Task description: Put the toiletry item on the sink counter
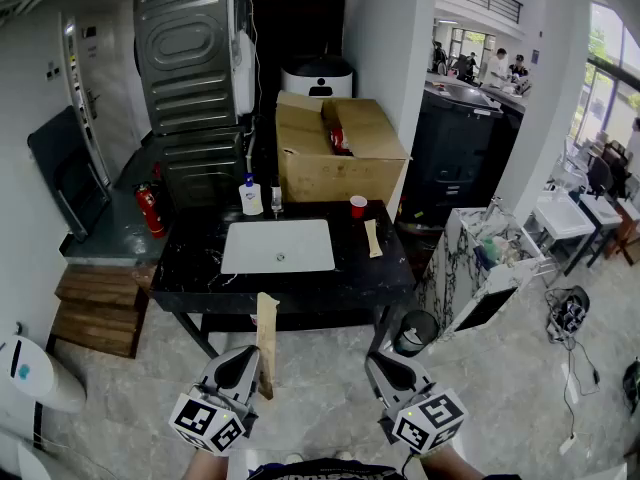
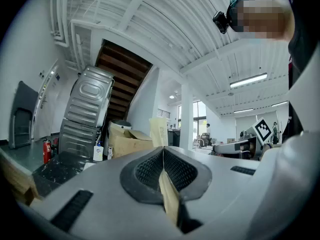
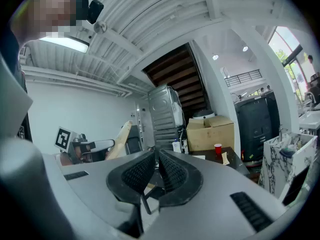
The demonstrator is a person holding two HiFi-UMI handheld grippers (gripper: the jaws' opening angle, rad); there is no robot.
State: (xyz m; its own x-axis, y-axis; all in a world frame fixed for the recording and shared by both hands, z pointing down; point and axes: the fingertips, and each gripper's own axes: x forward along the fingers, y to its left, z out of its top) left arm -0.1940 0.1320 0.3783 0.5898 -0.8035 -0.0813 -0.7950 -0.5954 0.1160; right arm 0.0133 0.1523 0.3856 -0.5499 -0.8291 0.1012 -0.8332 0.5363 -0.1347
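Note:
My left gripper (image 1: 256,364) is shut on a long flat beige toiletry packet (image 1: 266,340), which stands upright out of the jaws. In the left gripper view the packet (image 2: 159,131) is pinched between the ribbed pads (image 2: 150,168) and sticks up past them. The black sink counter (image 1: 192,260) with its white basin (image 1: 278,245) lies ahead, a step away from both grippers. A second beige packet (image 1: 372,237) rests on the counter's right side. My right gripper (image 1: 386,370) is shut and holds nothing; its pads (image 3: 172,171) nearly meet.
On the counter's back edge stand a soap bottle (image 1: 251,197) and a red cup (image 1: 358,205). Behind it sit a cardboard box (image 1: 335,150) and a grey appliance (image 1: 190,78). A marble cabinet (image 1: 478,258) and a dark bin (image 1: 413,332) are on the right, wooden steps (image 1: 98,311) on the left.

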